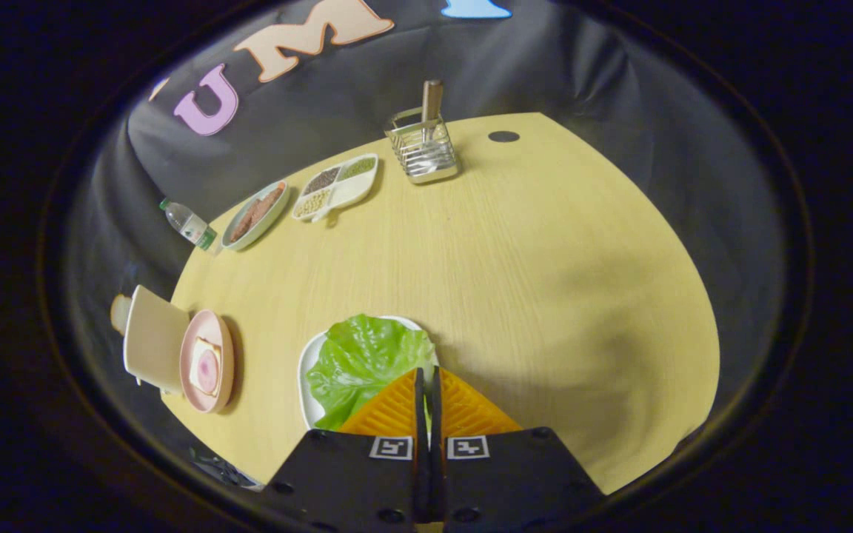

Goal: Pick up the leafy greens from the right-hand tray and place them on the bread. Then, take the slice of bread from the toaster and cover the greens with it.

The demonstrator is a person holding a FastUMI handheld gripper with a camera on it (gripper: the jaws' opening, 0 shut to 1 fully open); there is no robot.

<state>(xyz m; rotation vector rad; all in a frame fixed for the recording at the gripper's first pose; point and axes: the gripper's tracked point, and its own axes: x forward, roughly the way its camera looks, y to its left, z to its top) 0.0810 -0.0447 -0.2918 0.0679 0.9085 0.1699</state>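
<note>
A green lettuce leaf [363, 363] lies on a white tray [306, 374] just ahead of the fingers. My gripper [426, 374] sits on the leaf's near right edge, its fingers pressed together with a thin sliver of green showing between them. The rest of the leaf rests flat on the tray. To the left, a pink plate [225, 348] holds a slice of bread [204, 366] with a round pink slice on top. Beside that plate stands a cream toaster [152, 340], with a bread slice [121, 312] poking out of its far side.
At the table's far side are a water bottle [188, 223], an oval dish of brown food [255, 215], a divided tray of grains [336, 189] and a wire holder [423, 152] with a utensil. Bare wooden table [545, 281] spreads to the right.
</note>
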